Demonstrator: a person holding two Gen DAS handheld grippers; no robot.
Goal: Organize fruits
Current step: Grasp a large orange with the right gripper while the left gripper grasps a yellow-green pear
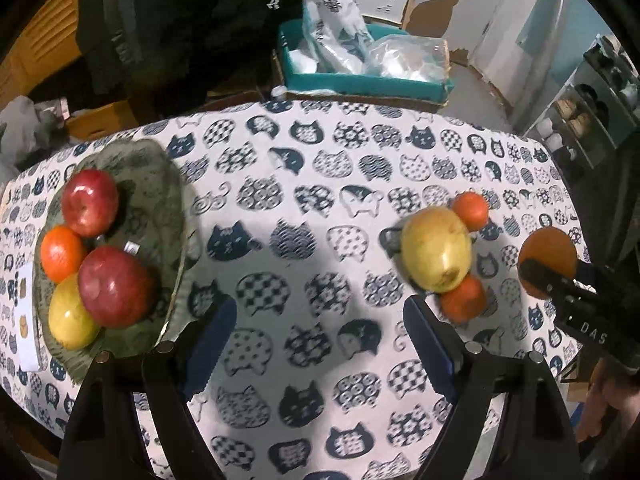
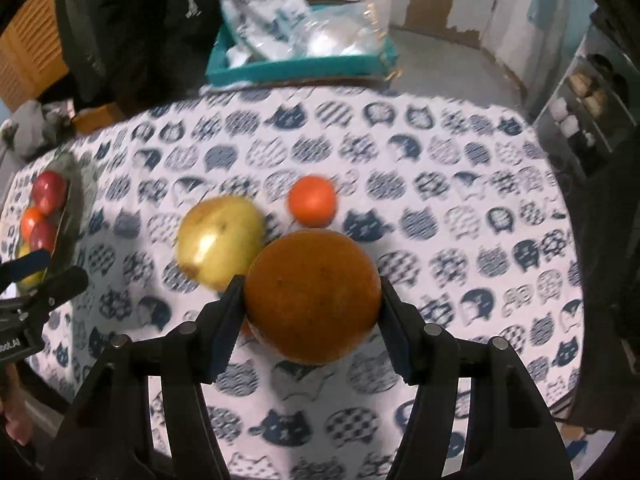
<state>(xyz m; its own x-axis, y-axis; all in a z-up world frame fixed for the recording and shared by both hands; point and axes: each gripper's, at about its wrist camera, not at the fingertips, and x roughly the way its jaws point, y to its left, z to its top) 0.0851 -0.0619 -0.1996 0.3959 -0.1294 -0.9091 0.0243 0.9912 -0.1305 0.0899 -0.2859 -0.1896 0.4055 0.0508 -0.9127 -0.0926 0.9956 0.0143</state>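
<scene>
Right tongs (image 2: 312,312) clamped on big orange (image 2: 312,296), lifted off desk (image 2: 460,168); green plate (image 1: 160,184) far left, nearer left tongs (image 1: 316,332), apart and empty; pear (image 2: 220,240), tangerine (image 2: 312,200) on desk.

Two close, steeply downward wrist views, apparently side by side, sharing tablecloth (image 1: 320,208).

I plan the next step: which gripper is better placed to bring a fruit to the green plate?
Right. The right gripper already grips the orange; the left gripper is open and empty, though nearer the green plate.
</scene>
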